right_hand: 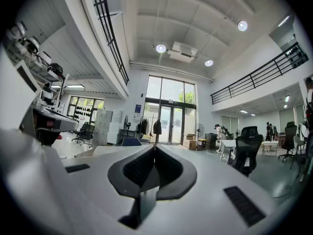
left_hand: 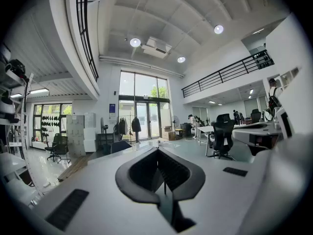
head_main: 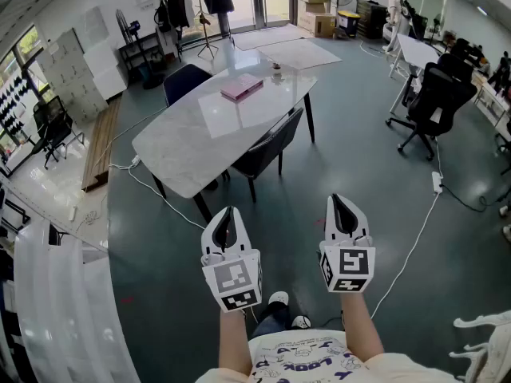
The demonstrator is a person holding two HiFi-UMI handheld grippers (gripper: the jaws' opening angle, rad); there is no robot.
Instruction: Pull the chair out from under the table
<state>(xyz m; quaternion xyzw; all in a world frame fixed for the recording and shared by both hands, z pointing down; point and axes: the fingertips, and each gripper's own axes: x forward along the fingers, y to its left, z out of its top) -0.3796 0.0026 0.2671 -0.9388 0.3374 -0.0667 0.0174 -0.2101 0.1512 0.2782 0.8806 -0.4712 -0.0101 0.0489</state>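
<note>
**Both tools closed and empty, chair tucked under tabletop**

My left tool point(head_main: 229, 214) and right tool point(head_main: 337, 203) are side by side in front of me, over the grey floor point(head_main: 335, 158). Both point roughly level toward the table. In the left gripper view the left tool point(left_hand: 158, 153) has its jaws pressed together with nothing between them. It's the same in the right gripper view: the right tool point(right_hand: 154, 150) is closed and empty.

The dark chair point(head_main: 270, 144) sits on the near long side of the white marble tabletop point(head_main: 188, 150), with its seat pushed under and its backrest close to the edge. It's well apart from both tools, and neither touches it.

A second, dark blue chair point(head_main: 185, 80) is at the far side. A pink book point(head_main: 241, 87) lies flat on the tabletop, with a small cup-like item point(head_main: 276, 72) near the far end. A black office chair point(head_main: 435, 102) stands off to the right by another desk.
</note>
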